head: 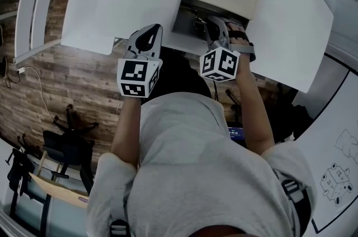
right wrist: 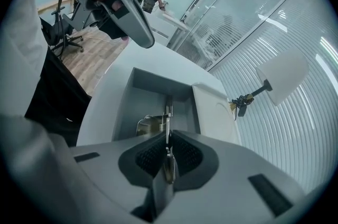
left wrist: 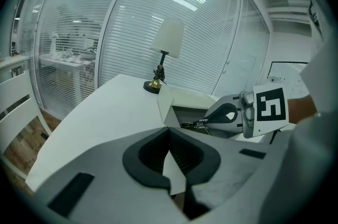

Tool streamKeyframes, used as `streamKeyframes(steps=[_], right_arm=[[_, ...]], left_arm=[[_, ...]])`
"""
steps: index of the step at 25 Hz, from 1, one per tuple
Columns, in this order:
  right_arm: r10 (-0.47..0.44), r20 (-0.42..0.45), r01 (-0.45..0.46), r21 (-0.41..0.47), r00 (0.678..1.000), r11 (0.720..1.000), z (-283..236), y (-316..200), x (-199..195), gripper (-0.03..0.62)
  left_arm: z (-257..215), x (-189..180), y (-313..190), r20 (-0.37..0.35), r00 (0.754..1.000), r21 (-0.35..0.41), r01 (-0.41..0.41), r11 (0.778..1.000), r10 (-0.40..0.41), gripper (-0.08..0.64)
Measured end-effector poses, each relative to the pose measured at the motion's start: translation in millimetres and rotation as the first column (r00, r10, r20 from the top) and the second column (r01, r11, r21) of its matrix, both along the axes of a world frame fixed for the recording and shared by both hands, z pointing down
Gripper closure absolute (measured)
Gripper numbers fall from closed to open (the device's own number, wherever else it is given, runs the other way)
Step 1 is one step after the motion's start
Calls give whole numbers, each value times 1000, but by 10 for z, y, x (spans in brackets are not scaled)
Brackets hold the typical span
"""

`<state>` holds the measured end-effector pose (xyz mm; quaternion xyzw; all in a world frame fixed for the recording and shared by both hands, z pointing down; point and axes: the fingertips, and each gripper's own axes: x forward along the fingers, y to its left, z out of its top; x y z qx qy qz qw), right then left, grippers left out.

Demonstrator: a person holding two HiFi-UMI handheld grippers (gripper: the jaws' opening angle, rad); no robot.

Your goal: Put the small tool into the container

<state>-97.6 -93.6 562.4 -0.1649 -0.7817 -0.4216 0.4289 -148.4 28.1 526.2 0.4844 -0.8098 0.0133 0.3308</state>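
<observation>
Small tool (right wrist: 167, 125): slim, bright metal rod, gripped at its near end, held clear of the floor, far tip reaching lengthwise into the container (right wrist: 138, 92). Container: grey, rectangular, open-topped, sunk in the white tabletop (right wrist: 105, 92).

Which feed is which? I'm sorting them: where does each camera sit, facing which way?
Head view: on the person's head, facing steeply down; shows torso, arms, left gripper, right gripper.
Left gripper view: on the left gripper, facing across the table towards the lamp; its shut jaws show.
Right gripper view: on the right gripper, facing down into the container; jaws shut on the small tool.
Shared: both gripper views show the lamp and the other gripper.
</observation>
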Motion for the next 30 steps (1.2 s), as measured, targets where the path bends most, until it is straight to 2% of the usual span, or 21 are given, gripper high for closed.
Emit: streamKeyframes(steps=[14, 17, 20, 30], right_arm=[[35, -33, -36, -20, 999, 999, 62, 20, 60, 558], [35, -44, -36, -28, 998, 999, 66, 27, 80, 537], [34, -50, -36, -32, 998, 999, 69, 29, 101, 480], [44, -61, -45, -20, 997, 999, 66, -6, 194, 474]], left_arm=[[4, 114, -22, -14, 1000, 4, -28, 1000, 28, 537], [-5, 145, -40, -17, 999, 10, -34, 999, 34, 537], [-15, 168, -66, -16, 999, 13, -43, 999, 44, 537], [-23, 249, -115, -13, 998, 11, -69, 998, 69, 537]])
